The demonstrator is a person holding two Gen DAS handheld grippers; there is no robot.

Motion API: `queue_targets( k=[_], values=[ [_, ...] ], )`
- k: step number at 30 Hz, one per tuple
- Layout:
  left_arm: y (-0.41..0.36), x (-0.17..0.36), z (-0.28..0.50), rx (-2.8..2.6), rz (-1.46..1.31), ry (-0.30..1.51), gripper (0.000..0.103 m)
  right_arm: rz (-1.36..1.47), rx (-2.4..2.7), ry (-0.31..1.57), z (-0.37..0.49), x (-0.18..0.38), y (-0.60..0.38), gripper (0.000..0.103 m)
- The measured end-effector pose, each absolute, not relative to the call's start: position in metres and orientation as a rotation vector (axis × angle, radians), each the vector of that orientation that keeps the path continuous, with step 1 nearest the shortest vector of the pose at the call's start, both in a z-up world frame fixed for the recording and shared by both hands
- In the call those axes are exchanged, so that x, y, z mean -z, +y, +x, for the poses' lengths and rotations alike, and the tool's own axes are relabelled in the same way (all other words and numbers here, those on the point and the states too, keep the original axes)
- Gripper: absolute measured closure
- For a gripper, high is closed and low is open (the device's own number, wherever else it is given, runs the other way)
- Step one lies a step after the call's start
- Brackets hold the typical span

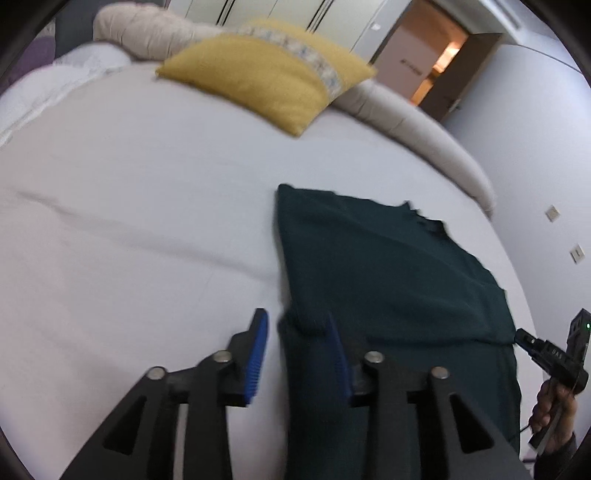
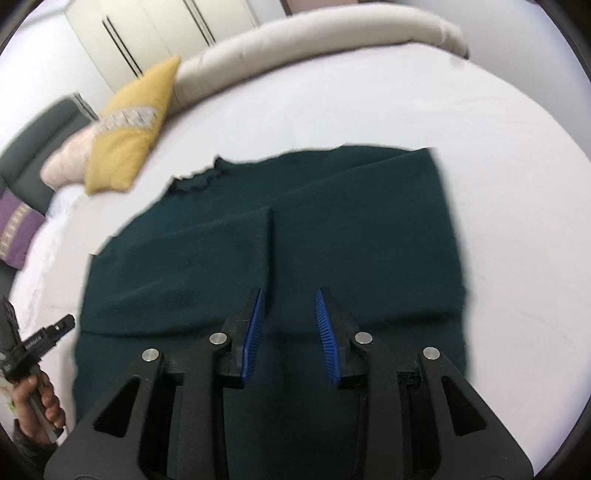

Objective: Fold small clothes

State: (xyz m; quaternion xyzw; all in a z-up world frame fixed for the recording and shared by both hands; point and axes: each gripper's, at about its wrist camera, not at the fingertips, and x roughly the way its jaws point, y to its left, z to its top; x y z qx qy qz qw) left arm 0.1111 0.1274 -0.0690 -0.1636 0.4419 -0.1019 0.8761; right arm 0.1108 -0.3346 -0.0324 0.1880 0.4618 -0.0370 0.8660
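a dark green garment (image 2: 295, 236) lies spread on the white sheet of a round bed (image 1: 129, 221), partly folded: in the right wrist view one layer lies over the left part with a straight vertical edge running down the middle, and a small ruffled neckline shows at the far left edge. in the left wrist view the same garment sits to the right of centre, its left edge straight and its far edge ragged.

the left hand-held gripper (image 1: 299, 350) hangs over the garment's near left edge, its jaws part open with blue ribbed pads (image 1: 258, 354); the left pad is over bare sheet, the right pad over the dark cloth, and nothing is pinched between them. the right hand-held gripper (image 2: 290, 332) is over the near middle of the garment, jaws also part open, a narrower gap, with the cloth below and not gripped.

each view catches the other tool at its edge, held by a hand (image 2: 40, 398) around its handle.

a yellow cushion (image 1: 258, 77) with a pale patterned band lies at the far side of the bed, against the beige padded rim (image 2: 314, 40). a purple cushion (image 2: 18, 229) sits at the left in the right wrist view. pale wardrobe doors (image 2: 147, 33) stand behind, and an open doorway (image 1: 436, 62) glows orange in the left wrist view. both views are a little blurred.
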Motion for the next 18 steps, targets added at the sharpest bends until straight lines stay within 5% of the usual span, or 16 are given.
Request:
queue_targets(
  k=[4, 7, 18],
  values=[
    [0.139, 0.048, 0.04, 0.28, -0.339, 0.899, 0.043, 0.471, 0.008, 0.924, 0.037, 0.006, -0.349, 0.071],
    [0.152, 0.048, -0.01, 0.305, -0.389, 0.928, 0.034, 0.484, -0.041, 0.928, -0.015, -0.001, -0.35, 0.055],
    [0.161, 0.105, -0.11, 0.364, -0.567, 1.163, 0.035, 0.591, -0.095, 1.034, -0.157, 0.026, -0.357, 0.054]
  ],
)
